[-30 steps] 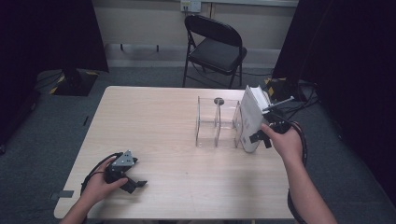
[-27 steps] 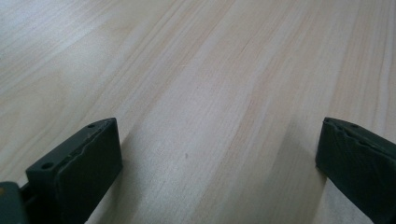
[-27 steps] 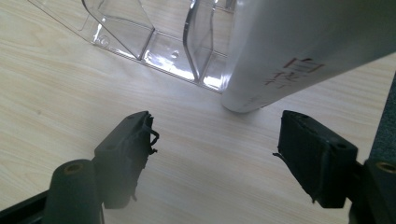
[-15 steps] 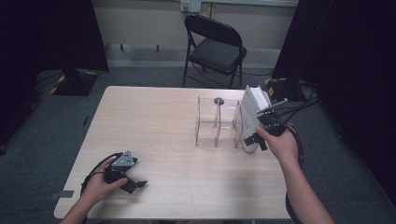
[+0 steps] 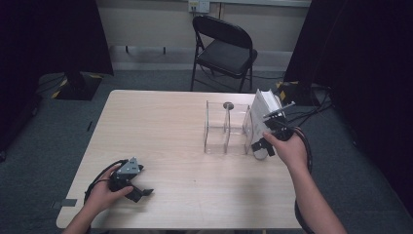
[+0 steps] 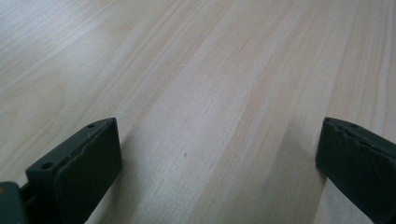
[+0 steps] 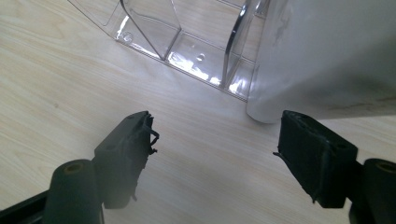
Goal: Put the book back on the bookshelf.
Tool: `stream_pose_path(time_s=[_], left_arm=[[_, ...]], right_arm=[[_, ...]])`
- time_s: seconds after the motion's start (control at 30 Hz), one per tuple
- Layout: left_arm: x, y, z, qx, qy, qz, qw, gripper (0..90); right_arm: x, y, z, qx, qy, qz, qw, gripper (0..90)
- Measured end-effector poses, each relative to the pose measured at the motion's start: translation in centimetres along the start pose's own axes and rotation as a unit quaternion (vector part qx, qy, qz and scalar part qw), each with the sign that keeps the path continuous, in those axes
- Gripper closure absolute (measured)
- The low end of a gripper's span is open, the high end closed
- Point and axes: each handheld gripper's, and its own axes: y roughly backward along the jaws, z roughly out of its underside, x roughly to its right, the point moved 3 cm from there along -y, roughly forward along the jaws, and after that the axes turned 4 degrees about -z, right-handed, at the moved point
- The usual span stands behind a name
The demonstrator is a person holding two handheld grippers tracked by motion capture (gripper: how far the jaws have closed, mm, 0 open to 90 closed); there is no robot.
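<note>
Worktop (image 5: 160, 126) is seen pretty bare from the high view, with a clear acrylic rack (image 5: 226, 129) parked around 2 o'clock. A white box (image 5: 263, 114) is leaned tilted against the rack's right end, bottom corner down on the wood. The right gripper (image 5: 263, 145) is held just beside that box's near corner, jaws spread wide with nothing pinched between them; in the right gripper view the white box (image 7: 327, 56) is seen just past the right-hand jaw, apart from it. The left gripper (image 5: 134, 190) is rested on the wood near 7 o'clock, jaws wide over bare wood grain. A folding chair (image 5: 224, 48) is parked at 12 o'clock.
</note>
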Motion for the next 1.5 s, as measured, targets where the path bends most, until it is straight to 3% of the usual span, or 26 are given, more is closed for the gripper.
stream_pose_path(time_s=[0.63, 1.5], left_arm=[[0.0, 0.0, 0.0, -0.001, -0.001, 0.003, 1.0000, 0.0], [0.1, 0.0, 0.0, 0.001, 0.000, 0.001, 1.0000, 0.0]], right_arm=[[-1.7, -0.6, -1.1, 0.000, 0.027, -0.015, 0.9995, 25.2], [-3.0, -1.8, -1.1, -0.005, 0.044, -0.035, 0.9984, 25.2]])
